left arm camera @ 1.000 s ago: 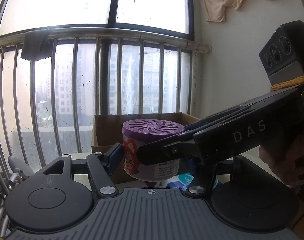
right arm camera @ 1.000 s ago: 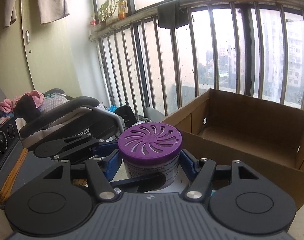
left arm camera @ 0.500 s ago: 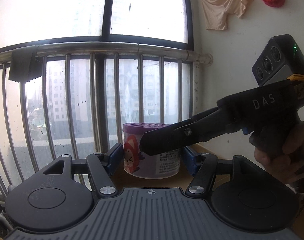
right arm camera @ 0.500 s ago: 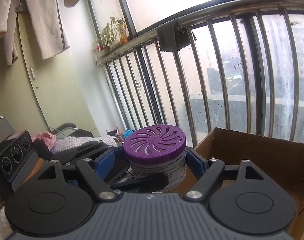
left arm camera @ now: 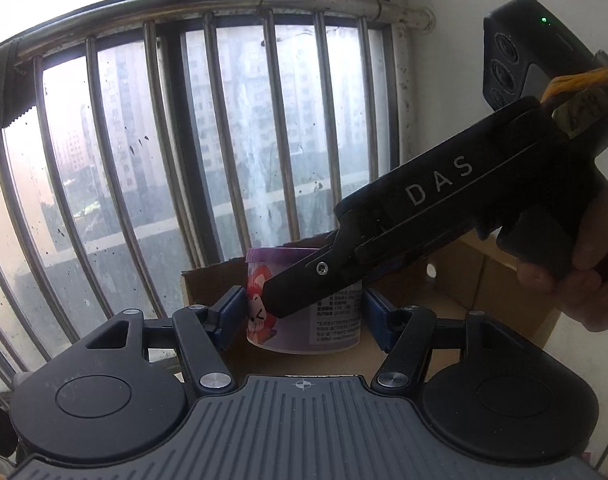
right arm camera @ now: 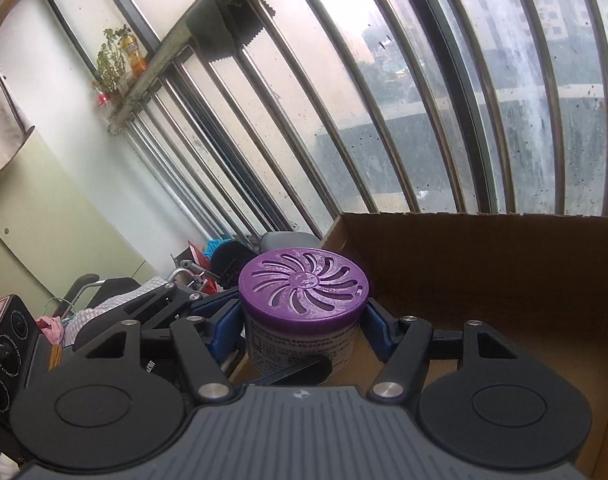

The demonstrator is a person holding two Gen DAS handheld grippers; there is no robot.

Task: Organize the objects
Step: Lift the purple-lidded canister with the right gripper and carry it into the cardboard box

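A round can with a purple vented lid (right arm camera: 304, 284) and a cartoon label (left arm camera: 260, 312) hangs in the air between both grippers. My left gripper (left arm camera: 304, 314) has its blue pads (left arm camera: 232, 312) against the can's sides. My right gripper (right arm camera: 302, 320) has the can between its jaws, which are closing, and its pads (right arm camera: 224, 324) touch the can. In the left wrist view the right gripper's black finger (left arm camera: 304, 280) crosses the can's front, held by a hand (left arm camera: 591, 272). An open cardboard box (right arm camera: 483, 272) lies just behind and to the right of the can.
A barred window (left arm camera: 224, 140) with a metal rail stands close behind the box. Left of the box in the right wrist view lie a wheelchair-like frame (right arm camera: 100, 288), cloths and clutter. A plant and bottle (right arm camera: 120, 56) stand on the rail. The box's corner (left arm camera: 208, 284) sits behind the can.
Both grippers have carried the can sideways toward the window, over the box's near corner. The right wrist view has rolled, so the bars now lean. The can stays between both pairs of jaws.
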